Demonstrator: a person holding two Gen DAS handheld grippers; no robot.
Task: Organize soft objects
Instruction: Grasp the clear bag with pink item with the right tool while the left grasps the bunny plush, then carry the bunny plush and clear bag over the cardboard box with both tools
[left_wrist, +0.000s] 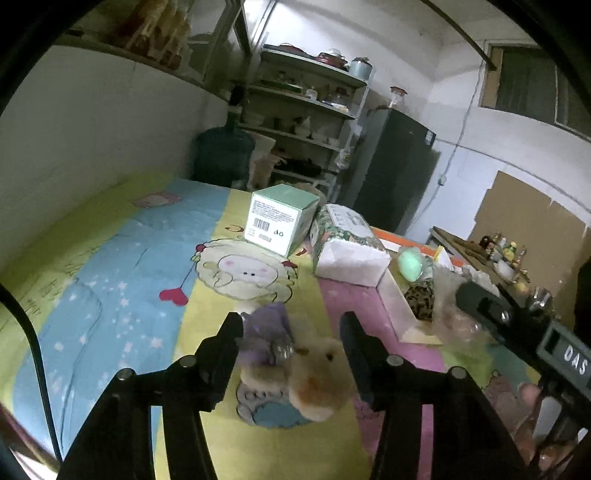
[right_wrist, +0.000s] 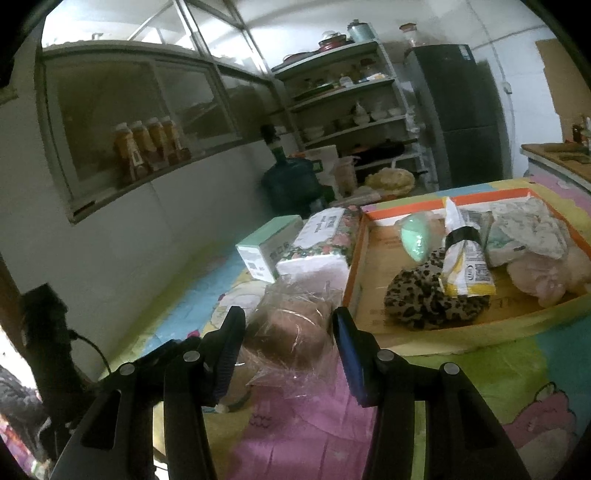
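My left hand-held gripper (left_wrist: 291, 347) hangs open over a small plush toy (left_wrist: 314, 380), tan and fuzzy with a purple piece (left_wrist: 264, 332) beside it, lying on the cartoon-print sheet (left_wrist: 110, 277) of the bed near its front edge. My right hand-held gripper (right_wrist: 288, 343) is open too, its jaws either side of a brownish soft item wrapped in clear plastic (right_wrist: 291, 325), just beside the cardboard tray (right_wrist: 369, 306) that holds a leopard-print pouch (right_wrist: 424, 295) and other soft things. I judge both light and squashy; the film looks slippery, so I would pinch through the bulk, and take the plush across its body.
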